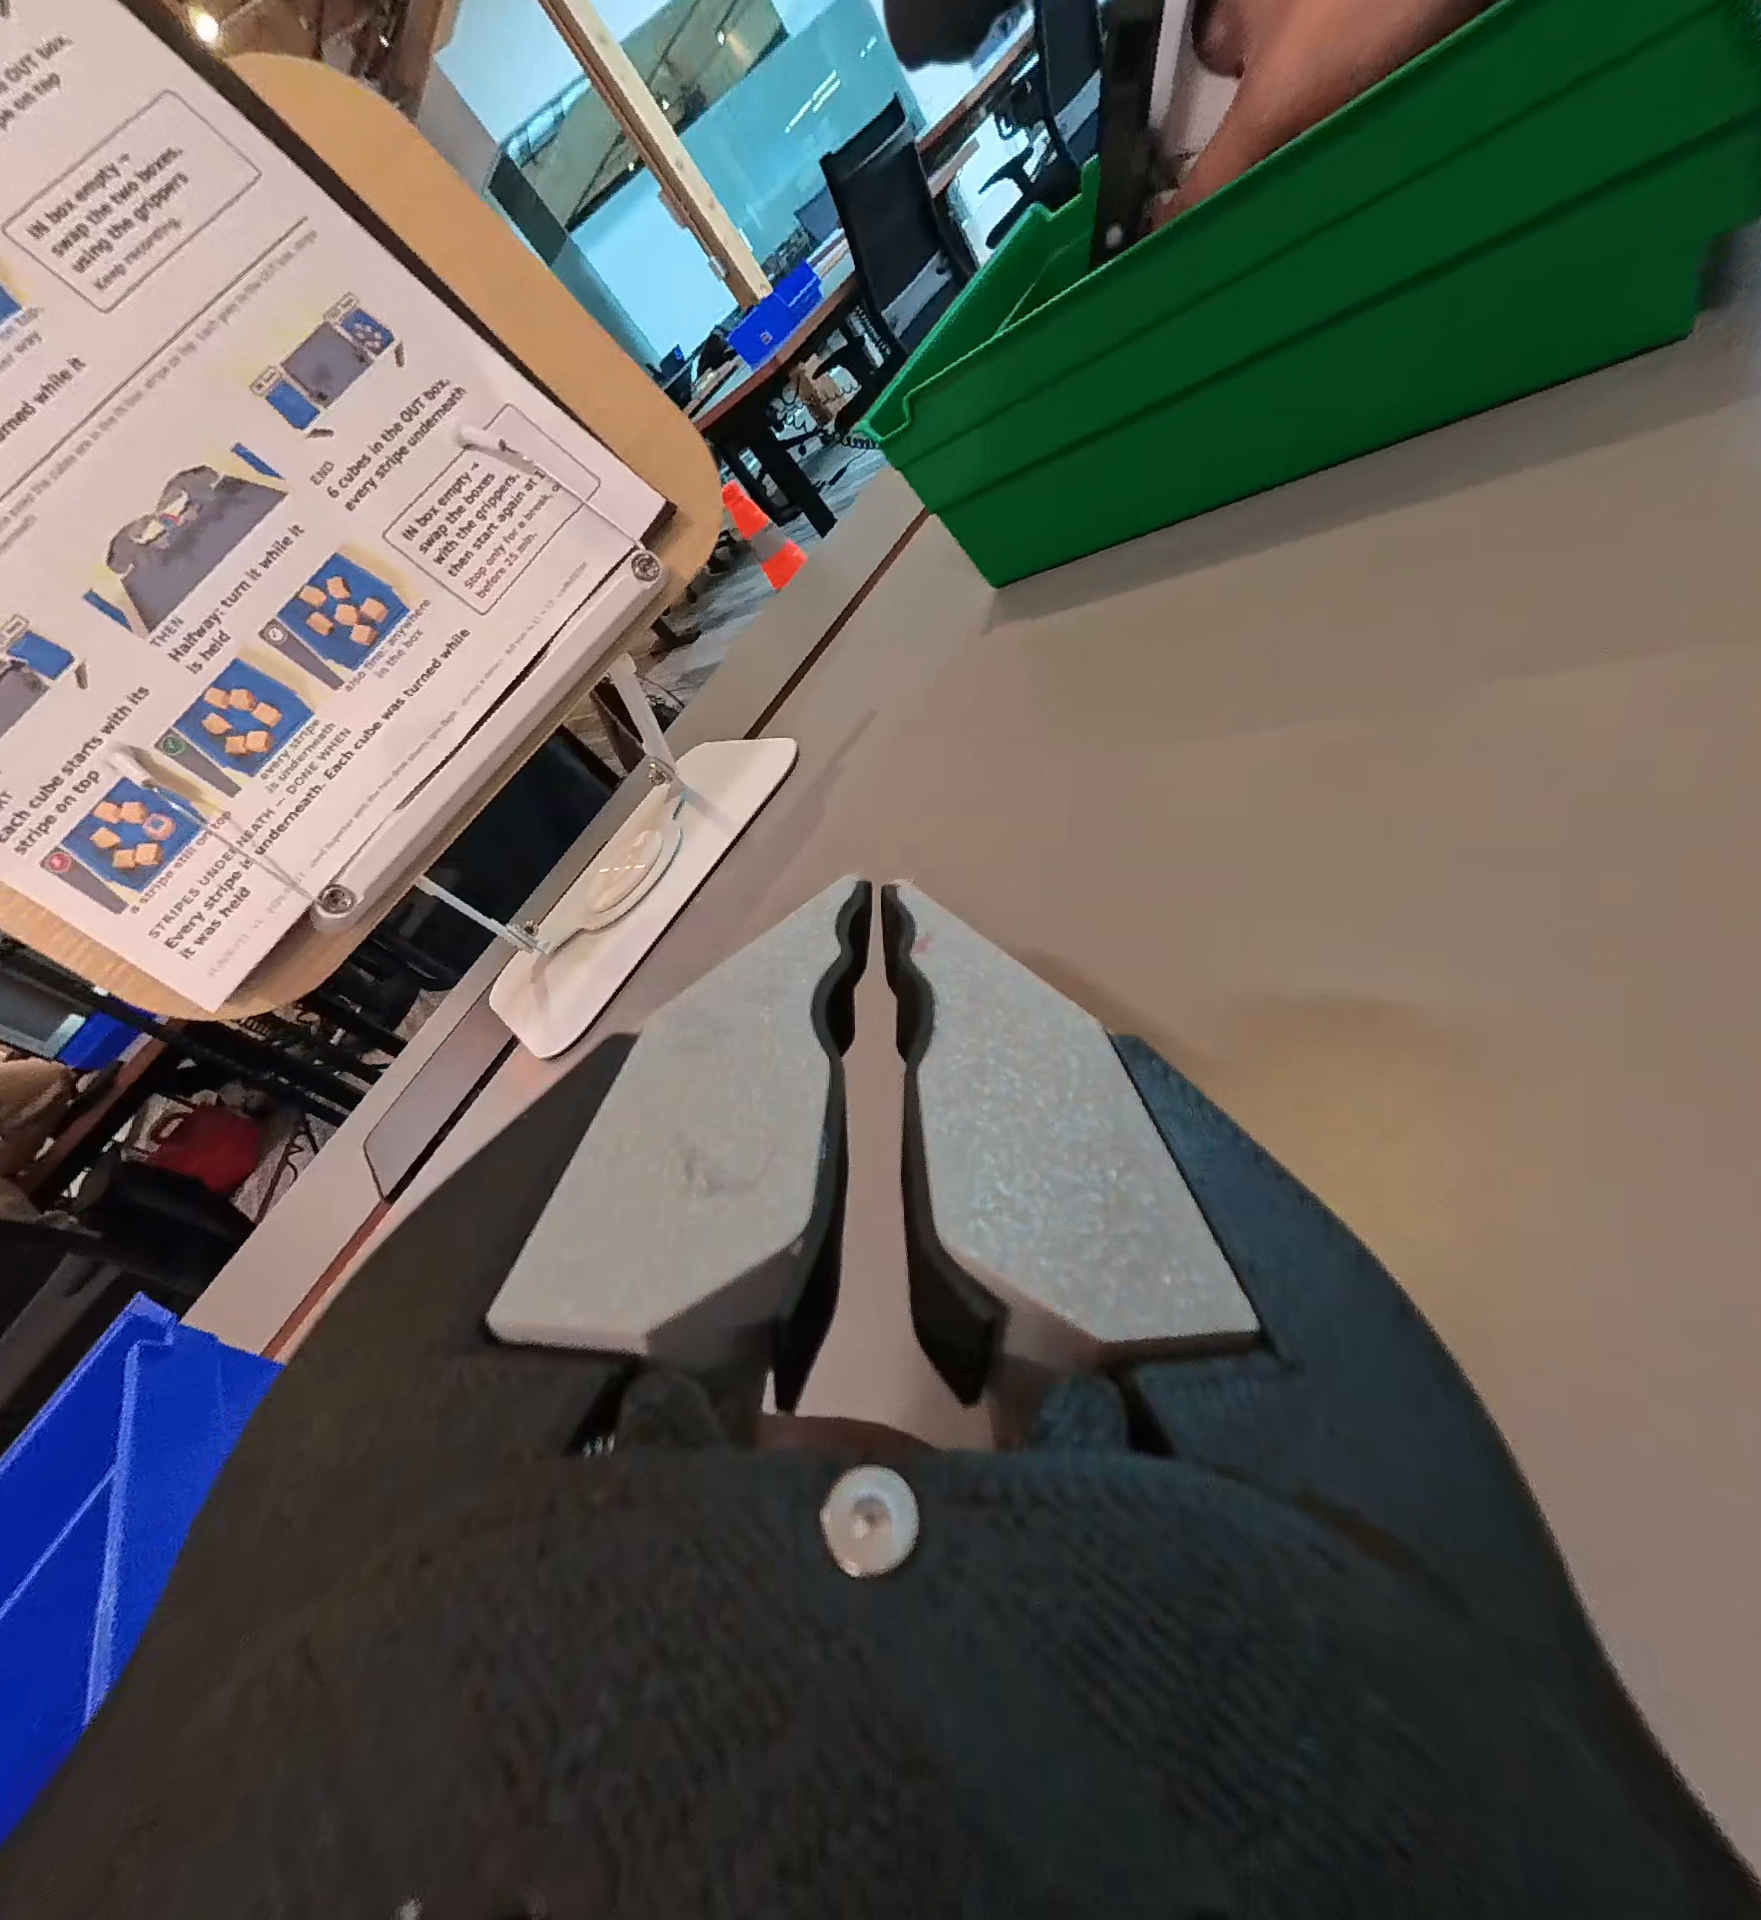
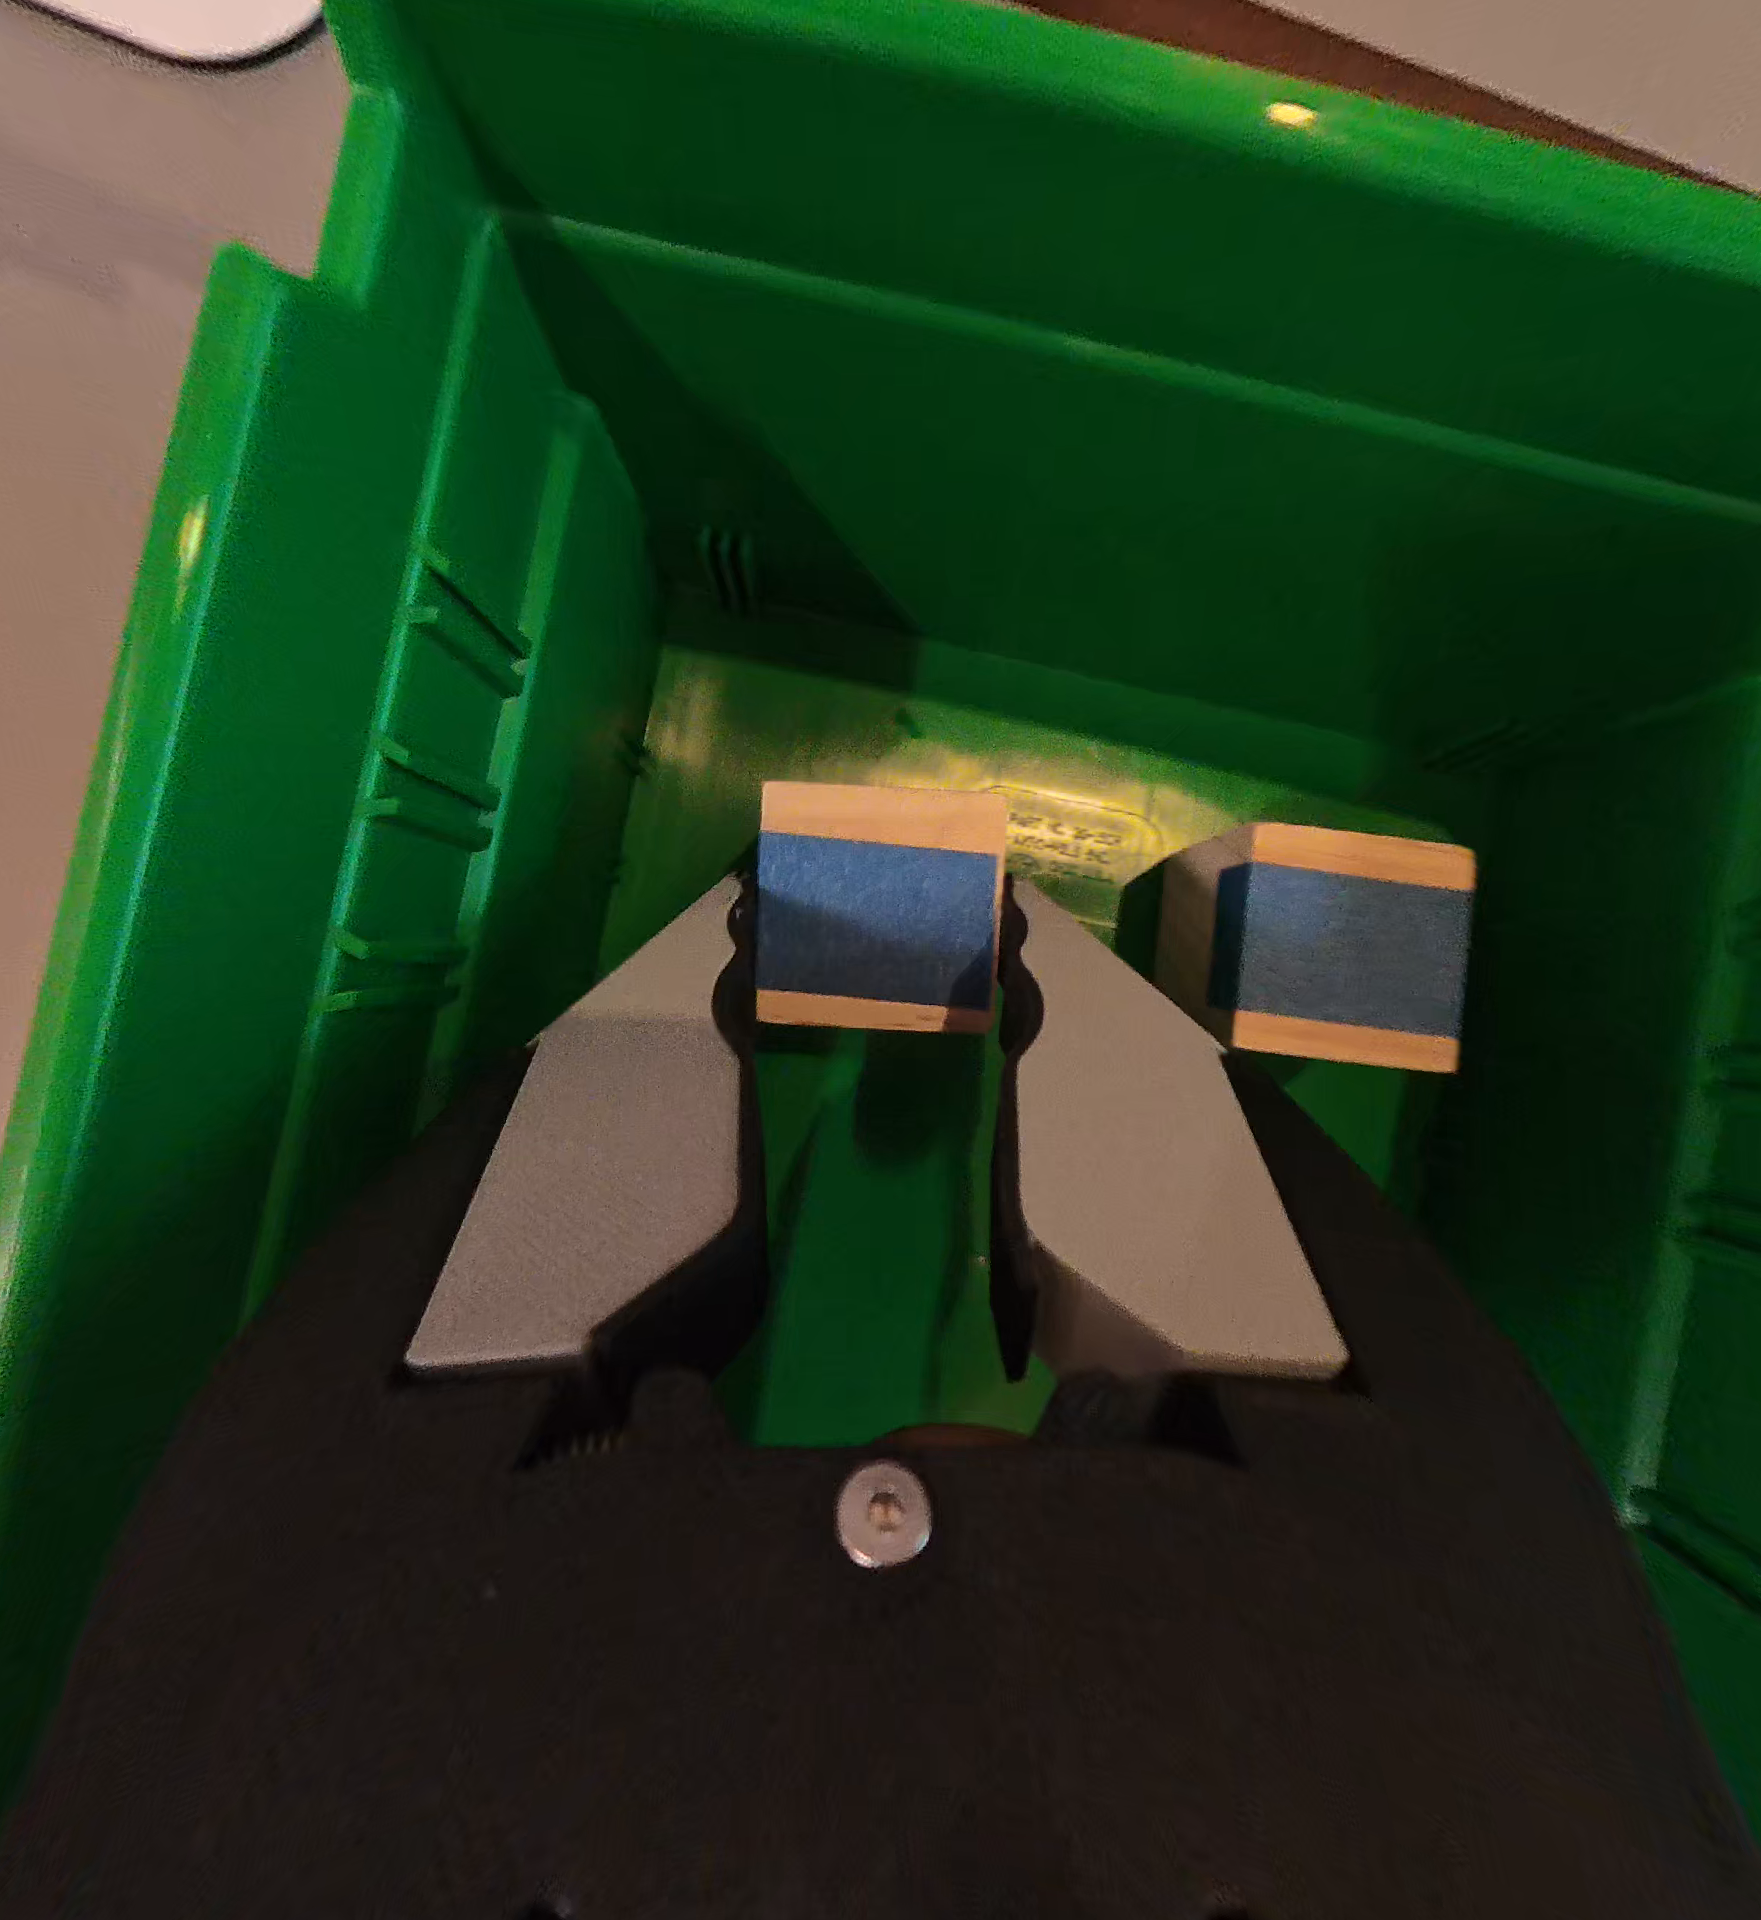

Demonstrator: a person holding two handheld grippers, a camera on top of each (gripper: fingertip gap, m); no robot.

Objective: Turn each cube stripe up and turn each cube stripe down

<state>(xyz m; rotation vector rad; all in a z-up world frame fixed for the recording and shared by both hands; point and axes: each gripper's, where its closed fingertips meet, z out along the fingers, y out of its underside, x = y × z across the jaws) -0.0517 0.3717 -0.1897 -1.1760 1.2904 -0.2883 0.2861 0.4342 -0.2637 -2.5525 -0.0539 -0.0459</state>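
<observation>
Inside the green bin (image 2: 1063,468), the right gripper (image 2: 876,935) is pinching a blue-striped cube (image 2: 876,914) beside another cube (image 2: 1343,945); the left gripper (image 1: 876,914) is resting pressed together over the table (image 1: 1375,831) near a printed instruction sheet (image 1: 232,520).

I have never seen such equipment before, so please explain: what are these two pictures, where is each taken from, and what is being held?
Each picture comes from a camera on a hand-held gripper, looking along its two fingers. In the left wrist view, the left gripper is shut and empty above a grey table; an instruction sheet stands nearby. In the right wrist view, the right gripper reaches into a green bin and holds a wooden cube, blue stripe facing the camera. A second cube lies beside it.
</observation>
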